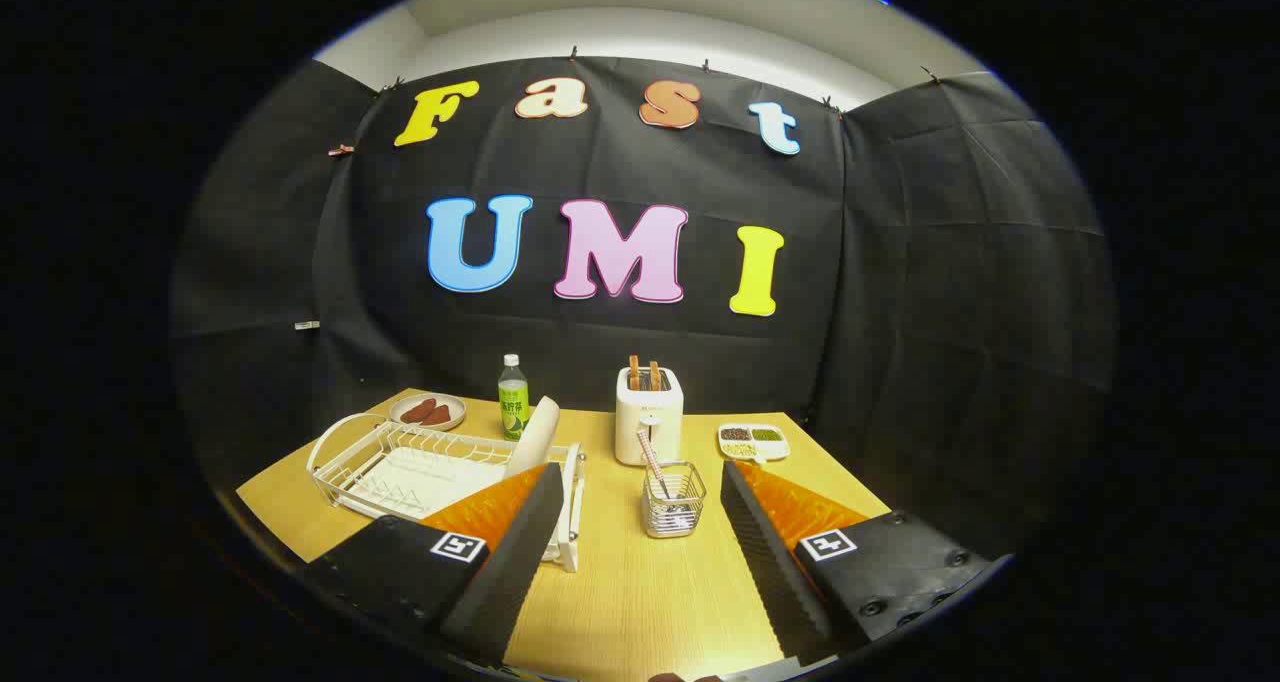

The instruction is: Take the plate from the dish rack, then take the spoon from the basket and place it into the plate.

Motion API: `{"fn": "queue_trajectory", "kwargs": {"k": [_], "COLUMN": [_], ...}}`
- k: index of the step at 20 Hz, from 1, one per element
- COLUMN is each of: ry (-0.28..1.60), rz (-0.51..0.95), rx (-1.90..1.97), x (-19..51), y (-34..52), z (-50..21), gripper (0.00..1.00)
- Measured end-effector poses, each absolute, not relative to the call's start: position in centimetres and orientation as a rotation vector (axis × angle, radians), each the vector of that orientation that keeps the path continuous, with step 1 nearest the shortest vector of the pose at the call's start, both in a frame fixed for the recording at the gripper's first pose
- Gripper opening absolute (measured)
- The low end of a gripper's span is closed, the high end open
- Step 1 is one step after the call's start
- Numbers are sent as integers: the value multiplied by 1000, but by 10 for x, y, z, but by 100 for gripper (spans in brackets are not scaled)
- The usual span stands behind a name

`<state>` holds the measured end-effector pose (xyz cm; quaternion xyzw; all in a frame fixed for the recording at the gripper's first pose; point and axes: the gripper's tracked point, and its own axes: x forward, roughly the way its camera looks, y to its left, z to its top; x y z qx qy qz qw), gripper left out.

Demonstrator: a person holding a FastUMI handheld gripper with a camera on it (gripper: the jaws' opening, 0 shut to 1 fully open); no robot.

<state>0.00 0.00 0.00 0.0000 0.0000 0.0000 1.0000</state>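
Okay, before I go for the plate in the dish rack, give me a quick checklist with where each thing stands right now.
1. Gripper open wide enough for a plate edge: ok, the fingers are spread with nothing between them.
2. Plate reachable: ok, it stands on edge at the near end of the dish rack, just beyond the left finger.
3. Gripper lined up on the plate: not ok, the gap points at the wire basket instead.
4. Spoon ready for later: ok, it stands tilted in the basket.
5. Bare table to set the plate on: ok, bare wood lies between the fingers.
6. Bottle clear of the plate: cannot tell, it stands close behind.
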Motion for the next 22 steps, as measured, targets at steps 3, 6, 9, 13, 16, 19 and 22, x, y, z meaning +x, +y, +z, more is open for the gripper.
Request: {"fn": "queue_trajectory", "kwargs": {"k": [3, 6, 9, 13, 16, 19, 22], "ry": [-27, -5, 9, -26, -60, -41, -31], "rz": [-25, -21, 3, 53, 77, 105, 117], "rx": [1, 21, 20, 18, -27, -21, -22], "x": [-3, -4, -10, -15, -25, -21, -15], "y": [-11, -9, -1, 15, 18, 24, 28], "z": [10, 4, 3, 17, 22, 17, 16], "gripper": [98, 97, 98, 98, 98, 97, 98]}}
